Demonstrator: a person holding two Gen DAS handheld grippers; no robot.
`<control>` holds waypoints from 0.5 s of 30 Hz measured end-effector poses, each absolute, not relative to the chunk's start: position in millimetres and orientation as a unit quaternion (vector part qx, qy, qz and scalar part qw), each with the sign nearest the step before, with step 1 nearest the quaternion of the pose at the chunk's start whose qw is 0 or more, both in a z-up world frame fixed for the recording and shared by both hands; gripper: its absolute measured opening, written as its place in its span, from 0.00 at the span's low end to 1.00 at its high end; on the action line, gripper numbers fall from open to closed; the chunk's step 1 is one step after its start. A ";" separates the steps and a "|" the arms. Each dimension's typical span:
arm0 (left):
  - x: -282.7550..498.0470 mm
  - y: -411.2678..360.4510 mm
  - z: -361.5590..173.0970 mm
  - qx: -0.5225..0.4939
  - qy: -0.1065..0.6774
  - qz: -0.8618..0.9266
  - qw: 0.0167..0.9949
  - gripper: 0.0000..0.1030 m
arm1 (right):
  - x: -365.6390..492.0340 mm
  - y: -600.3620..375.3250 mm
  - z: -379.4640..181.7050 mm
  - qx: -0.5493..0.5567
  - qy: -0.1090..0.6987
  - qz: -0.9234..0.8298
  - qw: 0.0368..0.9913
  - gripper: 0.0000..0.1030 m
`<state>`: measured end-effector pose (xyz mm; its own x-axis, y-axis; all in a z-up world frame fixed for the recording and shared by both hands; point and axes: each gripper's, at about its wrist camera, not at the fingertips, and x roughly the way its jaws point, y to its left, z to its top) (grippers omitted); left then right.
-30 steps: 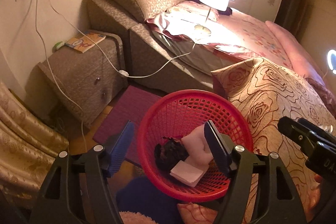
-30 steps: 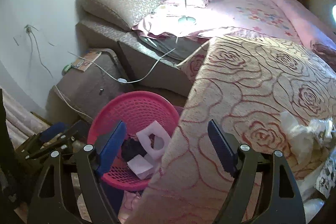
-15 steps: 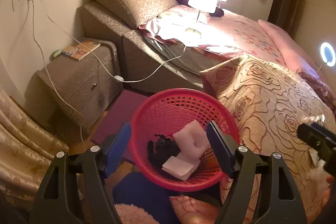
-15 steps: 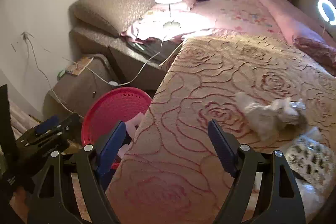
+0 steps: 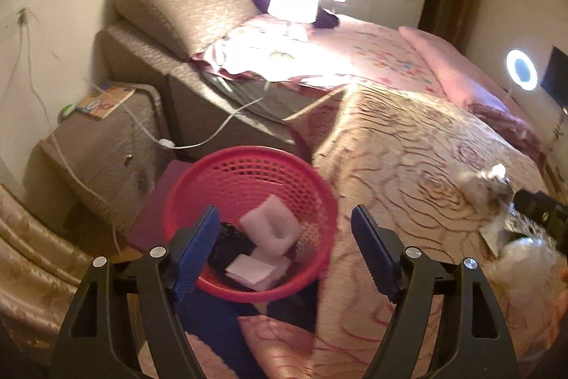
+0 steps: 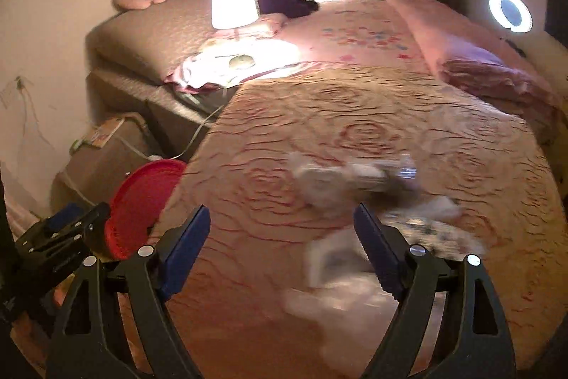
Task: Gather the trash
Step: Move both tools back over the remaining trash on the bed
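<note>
A red mesh basket (image 5: pixel 248 166) stands on the floor beside the bed and holds white foam (image 5: pixel 271 229), white paper (image 5: pixel 250 270) and something dark. My left gripper (image 5: pixel 284 247) hangs open and empty above it. My right gripper (image 6: pixel 282 245) is open and empty over the rose-patterned bedspread (image 6: pixel 355 137). Crumpled white trash (image 6: pixel 340 176) lies just beyond its fingers, with more blurred white trash (image 6: pixel 337 276) under them. The crumpled trash (image 5: pixel 479 187) also shows in the left wrist view, next to the right gripper's body (image 5: pixel 543 212). The basket (image 6: pixel 142 198) shows at the left of the right wrist view.
A lit lamp (image 5: pixel 294 2) stands on the bed near the pillows. A grey nightstand (image 5: pixel 103 144) with a book (image 5: pixel 106 100) and white cables sits left of the basket. A purple mat (image 5: pixel 156 212) lies on the floor. A ring light (image 6: pixel 511 11) glows at far right.
My right gripper has swung right from the basket to over the bedspread, closing on the crumpled trash. My left gripper has drawn back a little from the basket.
</note>
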<state>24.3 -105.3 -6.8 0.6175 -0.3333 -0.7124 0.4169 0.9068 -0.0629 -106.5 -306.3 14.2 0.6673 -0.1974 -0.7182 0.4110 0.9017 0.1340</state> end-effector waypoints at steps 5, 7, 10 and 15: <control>9.7 -127.7 -13.3 0.071 0.388 -0.240 0.887 0.72 | -140.2 -337.7 19.6 0.155 0.362 -0.210 0.895 0.78; 2.4 -136.5 -15.3 0.080 0.388 -0.250 0.884 0.72 | -149.4 -347.4 20.7 0.157 0.360 -0.224 0.892 0.78; -6.2 -147.6 -16.3 0.090 0.387 -0.265 0.879 0.72 | -164.6 -365.1 19.4 0.161 0.358 -0.247 0.886 0.78; -24.6 -167.1 -15.1 0.104 0.382 -0.296 0.869 0.72 | -183.4 -382.8 12.9 0.162 0.364 -0.268 0.877 0.78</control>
